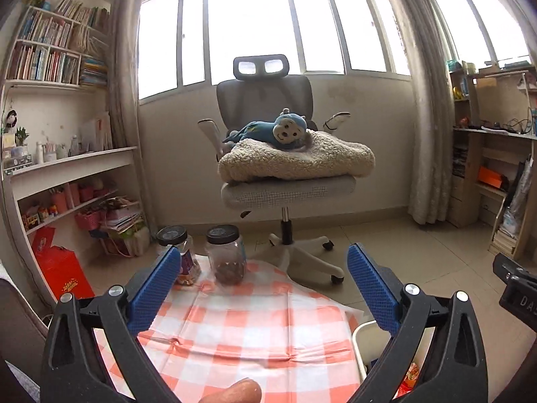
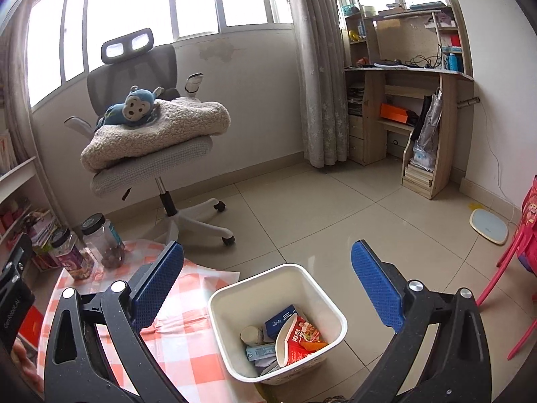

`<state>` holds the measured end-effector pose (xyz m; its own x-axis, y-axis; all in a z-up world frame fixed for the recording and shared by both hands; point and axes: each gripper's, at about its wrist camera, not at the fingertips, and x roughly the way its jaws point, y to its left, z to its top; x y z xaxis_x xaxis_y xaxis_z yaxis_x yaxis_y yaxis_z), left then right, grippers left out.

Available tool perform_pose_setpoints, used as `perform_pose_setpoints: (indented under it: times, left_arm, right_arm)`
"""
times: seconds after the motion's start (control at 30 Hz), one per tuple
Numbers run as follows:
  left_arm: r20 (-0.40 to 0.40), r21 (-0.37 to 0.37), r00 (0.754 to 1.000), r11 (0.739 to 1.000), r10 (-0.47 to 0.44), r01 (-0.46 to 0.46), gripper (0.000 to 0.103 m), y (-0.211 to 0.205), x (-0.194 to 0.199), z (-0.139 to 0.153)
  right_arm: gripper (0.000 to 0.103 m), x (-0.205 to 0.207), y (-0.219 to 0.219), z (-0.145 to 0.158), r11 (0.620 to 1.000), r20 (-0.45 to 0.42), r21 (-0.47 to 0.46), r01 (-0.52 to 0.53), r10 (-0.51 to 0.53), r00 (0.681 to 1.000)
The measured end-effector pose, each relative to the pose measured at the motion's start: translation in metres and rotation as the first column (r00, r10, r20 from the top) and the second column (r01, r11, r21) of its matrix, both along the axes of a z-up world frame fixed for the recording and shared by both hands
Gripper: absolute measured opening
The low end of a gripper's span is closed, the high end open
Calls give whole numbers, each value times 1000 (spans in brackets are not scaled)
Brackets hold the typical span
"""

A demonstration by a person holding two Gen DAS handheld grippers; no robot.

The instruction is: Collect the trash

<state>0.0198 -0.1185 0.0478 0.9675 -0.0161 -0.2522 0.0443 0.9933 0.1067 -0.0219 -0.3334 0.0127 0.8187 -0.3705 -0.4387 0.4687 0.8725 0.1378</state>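
Observation:
A white waste bin [image 2: 320,285] stands on the floor beside the table, holding several pieces of trash: a red wrapper [image 2: 303,339], a blue carton [image 2: 280,320], a paper cup [image 2: 251,334]. My right gripper [image 2: 266,262] hangs open above the bin, nothing between its blue pads. My left gripper [image 1: 261,267] is wide open over the orange-checked tablecloth [image 1: 235,336], empty. The bin's rim [image 1: 360,332] shows at the left wrist view's lower right. A fingertip [image 1: 240,391] shows at the bottom edge.
Two clear jars with black lids [image 1: 226,255] [image 1: 178,252] stand at the table's far edge. A grey office chair [image 1: 285,181] with a fleece blanket and a blue plush monkey stands beyond. Bookshelves [image 1: 50,100] on the left, a wooden desk [image 2: 412,107] on the right, a red chair [image 2: 517,262].

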Motion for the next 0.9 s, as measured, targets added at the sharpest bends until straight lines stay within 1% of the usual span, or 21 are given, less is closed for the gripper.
perform_pose_setpoints:
  times: [0.03, 0.1, 0.17, 0.23, 0.27, 0.3, 0.33, 0.37, 0.43, 0.57, 0.6, 0.77, 0.9]
  left_arm:
    - [-28, 4, 1000, 1000, 6, -6, 96, 11, -1, -1]
    - [-80, -15, 996, 999, 29, -30, 96, 31, 0, -6]
    - [-111, -23, 993, 999, 35, -38, 96, 46, -1, -15]
    - [-105, 23, 993, 998, 60, -58, 96, 52, -4, -31]
    - [-117, 50, 991, 997, 65, -59, 96, 54, -3, -40]
    - [-148, 69, 987, 996, 69, -60, 96, 57, -1, -49]
    - [-183, 73, 980, 995, 74, -61, 96, 60, 3, -56]
    - [-210, 63, 975, 996, 74, -63, 96, 66, 8, -59]
    - [-238, 36, 968, 996, 85, -79, 96, 77, 13, -63]
    - [-304, -52, 950, 994, 73, -93, 96, 99, 21, -67]
    - [-314, -64, 947, 993, 72, -97, 96, 103, 22, -69]
    - [-312, -60, 946, 992, 84, -108, 96, 107, 18, -71]
    - [-334, -80, 940, 991, 76, -109, 96, 111, 20, -72]
  right_arm:
    - [96, -2, 12, -1, 1000, 4, -14, -7, 7, 1000]
    - [96, -3, 32, -7, 999, 5, -24, -41, 41, 999]
    - [96, -1, 49, -15, 997, 1, -31, -75, 76, 997]
    - [96, 4, 64, -23, 993, 8, -38, -111, 112, 994]
    - [96, 7, 72, -28, 990, 11, -49, -133, 134, 991]
    - [96, 11, 79, -33, 986, 1, -66, -151, 151, 989]
    - [96, 16, 86, -39, 983, -16, -77, -164, 163, 986]
    - [96, 21, 92, -42, 981, -29, -80, -174, 172, 985]
    - [96, 27, 100, -47, 978, -40, -70, -197, 194, 980]
    - [96, 35, 111, -49, 974, -50, -78, -214, 211, 976]
    - [96, 38, 114, -50, 973, -55, -83, -218, 214, 975]
    - [96, 47, 127, -57, 963, -85, -94, -252, 245, 966]
    - [96, 50, 131, -60, 958, -95, -99, -271, 262, 960]
